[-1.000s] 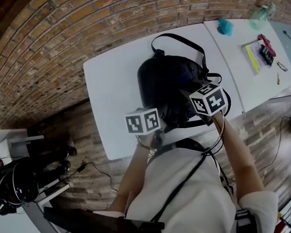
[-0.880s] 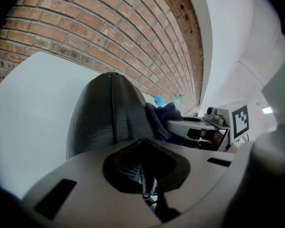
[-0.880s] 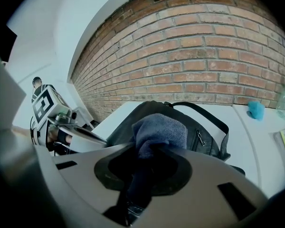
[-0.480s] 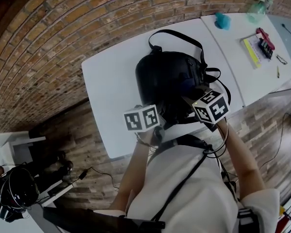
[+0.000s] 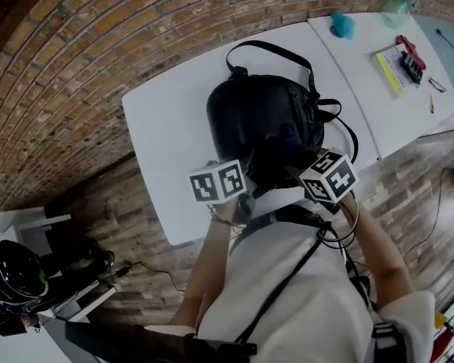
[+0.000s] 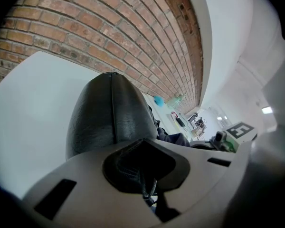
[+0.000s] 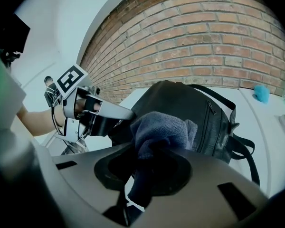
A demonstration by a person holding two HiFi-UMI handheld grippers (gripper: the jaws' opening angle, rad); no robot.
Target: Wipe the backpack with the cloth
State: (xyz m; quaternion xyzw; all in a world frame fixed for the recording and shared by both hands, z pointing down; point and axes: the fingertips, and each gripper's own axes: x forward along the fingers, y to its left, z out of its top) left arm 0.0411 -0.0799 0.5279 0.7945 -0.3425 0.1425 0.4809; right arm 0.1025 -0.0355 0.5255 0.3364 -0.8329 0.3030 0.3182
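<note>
Bunched dark-blue knit cloth (image 7: pixel 164 127) clamped in right tool (image 7: pixel 137 194); left tool (image 6: pixel 148 194) pinches edge of black leather backpack (image 6: pixel 109 113). Best pressed flat, wiped steadily.

Backpack (image 5: pixel 261 123) lying on table (image 5: pixel 166 127) directly ahead of both grippers, left gripper (image 5: pixel 248 178) clamped on its near end, right gripper (image 5: pixel 293 166) just beside, cloth (image 7: pixel 162 127) between right gripper's jaws, brick wall (image 5: pixel 98 44) beyond the table, second table (image 5: pixel 378 97) to right gripper's right.

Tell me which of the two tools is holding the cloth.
The right tool: the grey-blue cloth is bunched between its jaws. The left tool has no cloth and grips the black backpack instead.
</note>
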